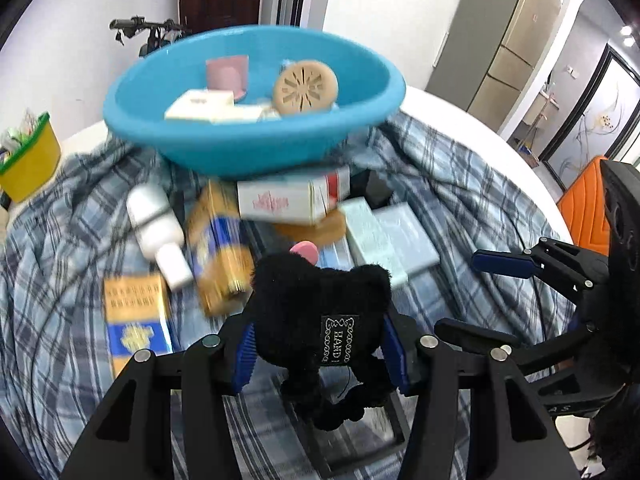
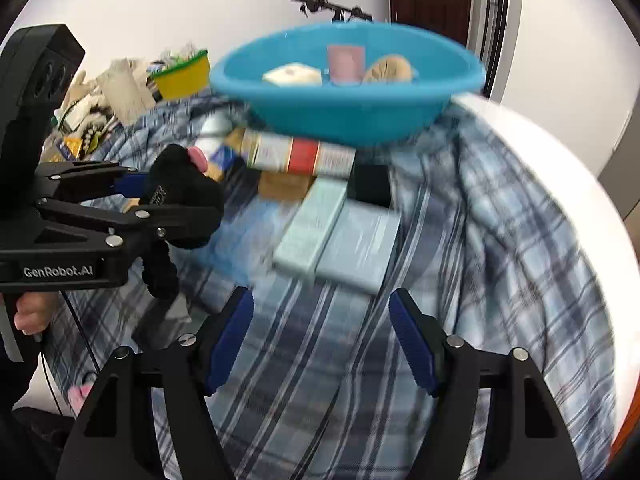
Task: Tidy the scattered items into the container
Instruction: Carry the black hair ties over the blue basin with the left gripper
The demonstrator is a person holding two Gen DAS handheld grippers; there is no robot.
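Observation:
My left gripper (image 1: 320, 352) is shut on a black plush toy (image 1: 320, 300) with a pink tongue and holds it above the plaid cloth; it also shows in the right wrist view (image 2: 180, 196). A blue basin (image 1: 252, 100) stands at the back, holding a white box, a pink item and a round tan disc. Scattered before it lie a white bottle (image 1: 156, 224), gold-and-blue boxes (image 1: 220, 248), a white-and-red box (image 1: 292, 198) and two pale blue boxes (image 2: 336, 236). My right gripper (image 2: 322, 340) is open and empty above the cloth, near the pale boxes.
A plaid blue cloth (image 2: 500, 240) covers the round white table (image 2: 560, 148). A yellow tub with a green rim (image 1: 28, 160) stands at the far left with clutter beside it. A black box (image 2: 370, 184) lies by the pale boxes. An orange chair (image 1: 584, 196) is at right.

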